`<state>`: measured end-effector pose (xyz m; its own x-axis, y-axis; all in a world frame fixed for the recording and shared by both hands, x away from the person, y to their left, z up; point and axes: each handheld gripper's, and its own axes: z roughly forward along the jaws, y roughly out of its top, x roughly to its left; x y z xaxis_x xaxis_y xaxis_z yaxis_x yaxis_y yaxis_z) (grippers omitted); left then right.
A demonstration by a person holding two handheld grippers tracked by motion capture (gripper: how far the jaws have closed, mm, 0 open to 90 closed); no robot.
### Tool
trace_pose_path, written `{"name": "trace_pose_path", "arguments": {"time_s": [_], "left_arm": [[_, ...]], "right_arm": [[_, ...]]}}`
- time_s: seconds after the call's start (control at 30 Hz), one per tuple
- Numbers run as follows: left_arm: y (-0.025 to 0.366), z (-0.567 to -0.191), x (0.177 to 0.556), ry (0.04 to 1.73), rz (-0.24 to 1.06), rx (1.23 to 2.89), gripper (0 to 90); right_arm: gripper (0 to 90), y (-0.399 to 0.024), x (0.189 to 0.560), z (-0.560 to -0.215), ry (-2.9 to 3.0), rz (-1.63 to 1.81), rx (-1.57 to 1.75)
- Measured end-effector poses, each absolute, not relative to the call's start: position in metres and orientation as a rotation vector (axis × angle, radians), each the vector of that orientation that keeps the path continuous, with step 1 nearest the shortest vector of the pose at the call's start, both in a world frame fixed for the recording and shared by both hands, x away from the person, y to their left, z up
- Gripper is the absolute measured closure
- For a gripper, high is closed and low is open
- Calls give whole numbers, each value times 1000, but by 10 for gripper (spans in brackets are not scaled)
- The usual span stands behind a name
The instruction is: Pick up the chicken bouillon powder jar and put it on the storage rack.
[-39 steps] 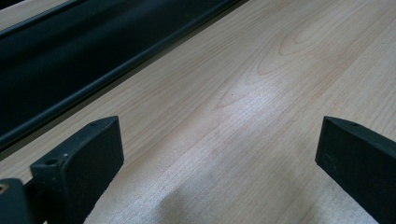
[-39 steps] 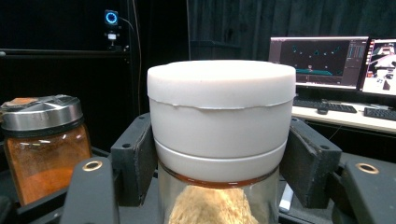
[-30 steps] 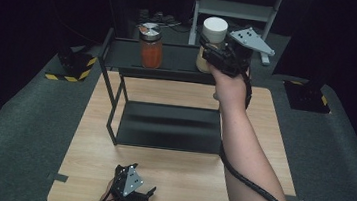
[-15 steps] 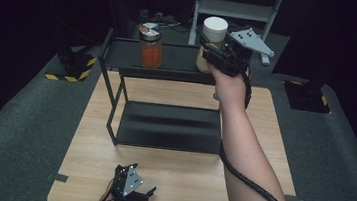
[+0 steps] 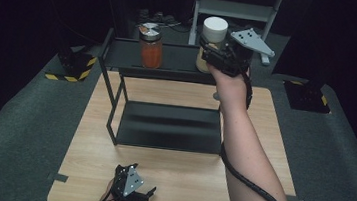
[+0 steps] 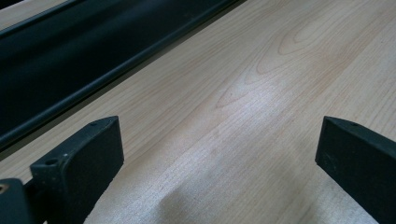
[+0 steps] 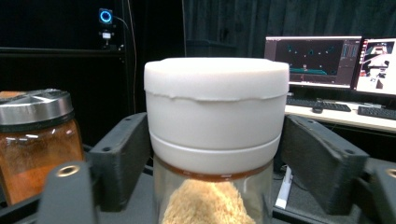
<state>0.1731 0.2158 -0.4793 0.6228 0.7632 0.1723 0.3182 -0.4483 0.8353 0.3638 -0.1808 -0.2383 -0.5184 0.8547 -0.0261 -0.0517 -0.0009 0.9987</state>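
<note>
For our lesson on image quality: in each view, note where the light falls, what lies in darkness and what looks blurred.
High view: the wooden table is lit, the surroundings nearly black. Left gripper view: a soft glare patch on the wood, the black shelf blurred. Right gripper view: the white-lidded jar is evenly lit, the monitors glow, slightly soft.
</note>
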Motion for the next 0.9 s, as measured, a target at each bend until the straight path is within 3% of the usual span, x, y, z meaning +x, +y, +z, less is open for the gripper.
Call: {"name": "trace_pose_path", "arguments": {"time_s": [0.2, 0.27, 0.9], "left_arm": [[215, -479, 173, 846, 697, 2039, 12], [215, -479, 173, 844, 699, 2042, 12], [212, -478, 173, 838, 711, 2057, 12]], "right_arm": [[27, -178, 361, -241, 1560, 1617, 869], [6, -179, 360, -242, 1568, 1628, 860], [0, -197, 325, -254, 1571, 1651, 800]]}}
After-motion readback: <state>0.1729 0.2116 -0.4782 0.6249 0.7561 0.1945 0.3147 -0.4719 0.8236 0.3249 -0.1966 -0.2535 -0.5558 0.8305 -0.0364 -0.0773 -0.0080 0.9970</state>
